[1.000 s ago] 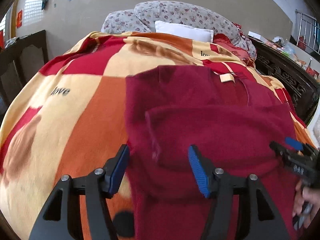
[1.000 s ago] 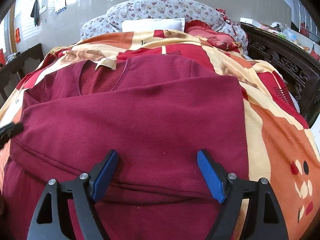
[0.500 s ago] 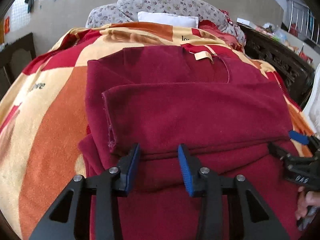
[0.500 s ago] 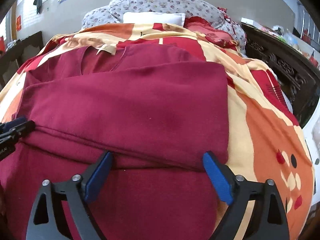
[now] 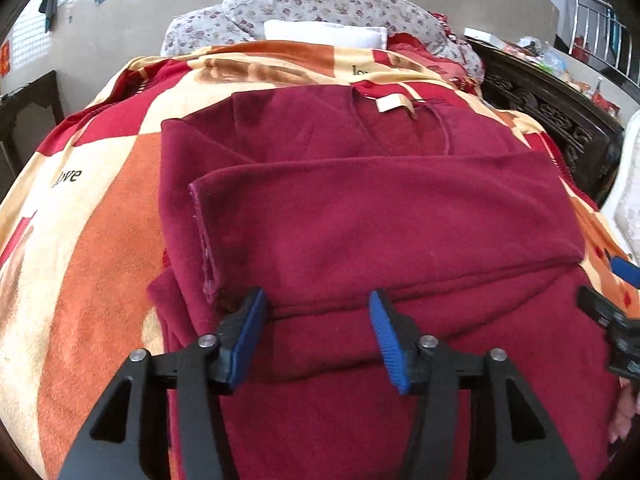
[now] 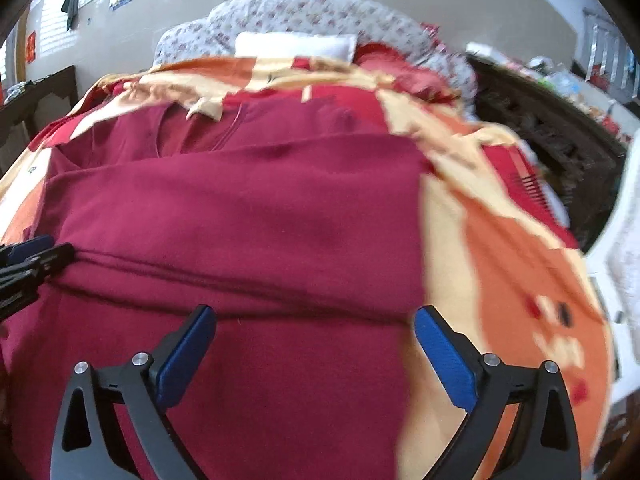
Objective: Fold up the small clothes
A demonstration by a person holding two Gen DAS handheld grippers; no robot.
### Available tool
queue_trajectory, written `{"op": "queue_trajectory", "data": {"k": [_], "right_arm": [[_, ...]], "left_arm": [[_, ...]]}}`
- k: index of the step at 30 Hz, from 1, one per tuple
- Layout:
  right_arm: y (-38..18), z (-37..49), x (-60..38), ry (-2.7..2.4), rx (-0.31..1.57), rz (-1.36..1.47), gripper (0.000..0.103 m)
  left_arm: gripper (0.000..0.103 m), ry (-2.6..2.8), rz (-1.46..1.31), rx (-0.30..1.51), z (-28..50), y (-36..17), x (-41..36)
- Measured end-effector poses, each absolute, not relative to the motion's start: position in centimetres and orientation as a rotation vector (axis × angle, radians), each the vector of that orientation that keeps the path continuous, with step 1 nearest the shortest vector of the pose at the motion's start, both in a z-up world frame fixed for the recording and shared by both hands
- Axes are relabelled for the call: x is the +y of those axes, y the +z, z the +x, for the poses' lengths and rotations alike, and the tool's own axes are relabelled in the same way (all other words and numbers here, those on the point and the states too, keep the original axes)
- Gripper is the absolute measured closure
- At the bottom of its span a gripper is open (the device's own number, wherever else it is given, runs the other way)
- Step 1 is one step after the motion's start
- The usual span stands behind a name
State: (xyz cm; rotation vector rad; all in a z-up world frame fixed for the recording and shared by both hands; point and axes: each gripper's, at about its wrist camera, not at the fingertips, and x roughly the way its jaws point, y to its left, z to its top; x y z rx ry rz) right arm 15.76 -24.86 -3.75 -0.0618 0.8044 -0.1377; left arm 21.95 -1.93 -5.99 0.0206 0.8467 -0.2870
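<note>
maroon garment (image 5: 360, 240) lies under both grippers, left gripper (image 5: 316, 332) jaws opening, right gripper (image 6: 316, 352) jaws widening, neither pinching it.

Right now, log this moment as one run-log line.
garment: maroon top folded across on blanket | left gripper: opening, empty | right gripper: opening, empty

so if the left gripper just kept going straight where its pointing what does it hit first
Most likely the maroon garment: the left gripper, jaws opening, aims down at its folded-over edge, with nothing else in between.
</note>
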Motion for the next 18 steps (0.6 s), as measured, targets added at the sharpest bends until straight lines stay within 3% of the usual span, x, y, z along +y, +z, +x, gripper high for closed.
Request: {"op": "queue_trajectory", "data": {"k": [2, 6, 13, 18], "right_arm": [[-2.3, 12.2, -25.3, -0.119, 0.769, -0.069, 0.002], [-1.5, 4.8, -26.3, -0.049, 0.709, -0.094, 0.002], [-2.7, -5.0, -28.7, 0.017, 0.627, 0.023, 0.002], [-2.6, -7.8, -28.5, 0.003, 0.553, 0.050, 0.002]], "left_arm": [[0.048, -0.341, 0.002, 0.841, 19.9, -4.8, -0.7], [0.031, -0.380, -0.011, 0.785, 14.5, -2.7, 3.7], [0.031, -0.360, -0.037, 0.837, 3.4, -4.6, 10.4], [0.032, -0.374, -0.075, 0.868, -2.4, -6.5, 10.2]]}}
